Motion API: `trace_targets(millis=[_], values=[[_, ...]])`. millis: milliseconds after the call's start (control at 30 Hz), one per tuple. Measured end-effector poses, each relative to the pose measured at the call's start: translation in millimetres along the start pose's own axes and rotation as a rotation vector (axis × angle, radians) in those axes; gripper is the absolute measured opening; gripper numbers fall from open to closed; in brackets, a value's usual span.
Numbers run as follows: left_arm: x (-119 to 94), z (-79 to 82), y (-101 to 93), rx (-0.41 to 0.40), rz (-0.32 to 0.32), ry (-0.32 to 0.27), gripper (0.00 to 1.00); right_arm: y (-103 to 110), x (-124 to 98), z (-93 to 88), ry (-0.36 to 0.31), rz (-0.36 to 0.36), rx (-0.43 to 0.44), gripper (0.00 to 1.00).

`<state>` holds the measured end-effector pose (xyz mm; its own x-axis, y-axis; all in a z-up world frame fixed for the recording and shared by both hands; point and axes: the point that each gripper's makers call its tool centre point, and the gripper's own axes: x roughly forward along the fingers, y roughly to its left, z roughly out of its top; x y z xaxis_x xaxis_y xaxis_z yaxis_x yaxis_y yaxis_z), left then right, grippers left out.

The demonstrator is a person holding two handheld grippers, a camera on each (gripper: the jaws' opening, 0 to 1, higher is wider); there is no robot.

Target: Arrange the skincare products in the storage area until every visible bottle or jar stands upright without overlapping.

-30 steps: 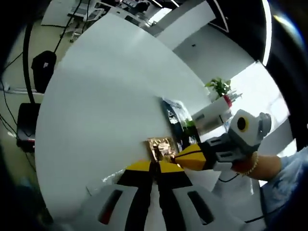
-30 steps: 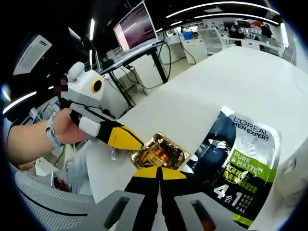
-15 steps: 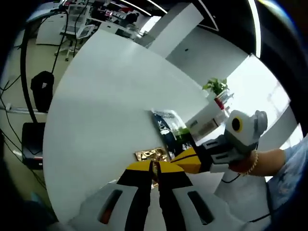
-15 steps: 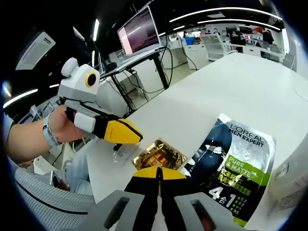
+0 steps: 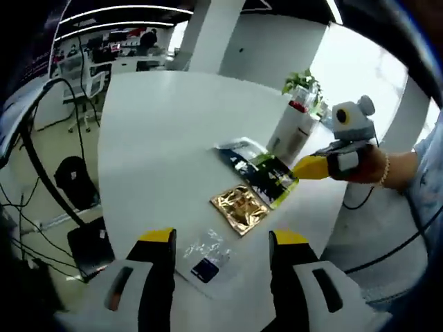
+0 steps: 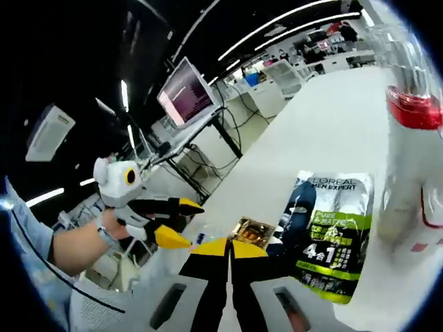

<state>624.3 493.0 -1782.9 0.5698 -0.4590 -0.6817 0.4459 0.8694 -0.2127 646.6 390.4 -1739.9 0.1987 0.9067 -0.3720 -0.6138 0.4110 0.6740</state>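
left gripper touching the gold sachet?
Apart. The left gripper view shows the left gripper open, with bare table between its jaws and the gold sachet.

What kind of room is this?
Probably a big open office. A monitor glows on a desk, more desks and chairs stand far back under long ceiling lights, and everything here lies on a big white table.

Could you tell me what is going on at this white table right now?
A person is sorting skincare items with two handheld grippers. The left gripper is open above a small clear sachet near the table edge. The right gripper is shut and empty. A gold sachet and a dark L'Oreal pouch lie flat; a white bottle stands upright.
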Motion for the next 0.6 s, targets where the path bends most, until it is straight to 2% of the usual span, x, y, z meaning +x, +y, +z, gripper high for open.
trace_targets(millis=[100,233,333,467,500,533,567,600], values=[[3,-3.8,5.3,0.114,0.039,0.058,0.5,12,-10,4.5,-0.029,0.047,0.052,0.0],[10,-11.9,3.6,0.221,0.017,0.161,0.52,11,-19,7.8,-0.05,0.023,0.009,0.0],[13,-23.2,6.7,0.35,0.009,0.295,0.52,5,-23,3.1,-0.041,0.001,-0.013,0.0],[17,-31.5,9.6,0.517,-0.019,0.435,0.54,-1,-22,-4.1,-0.031,-0.008,0.028,0.0],[17,-35.4,9.3,0.552,-0.045,0.483,0.54,0,-21,-2.7,-0.033,-0.005,0.03,0.0],[21,-30.5,6.6,0.517,-0.045,0.452,0.53,0,-21,-2.4,-0.032,-0.002,0.027,0.0],[21,-32.4,9.6,0.559,-0.06,0.492,0.53,0,-21,-2.6,-0.029,-0.003,0.023,0.0],[22,-32.9,8.0,0.548,-0.075,0.497,0.52,0,-20,-3.0,-0.028,-0.005,0.02,0.0]])
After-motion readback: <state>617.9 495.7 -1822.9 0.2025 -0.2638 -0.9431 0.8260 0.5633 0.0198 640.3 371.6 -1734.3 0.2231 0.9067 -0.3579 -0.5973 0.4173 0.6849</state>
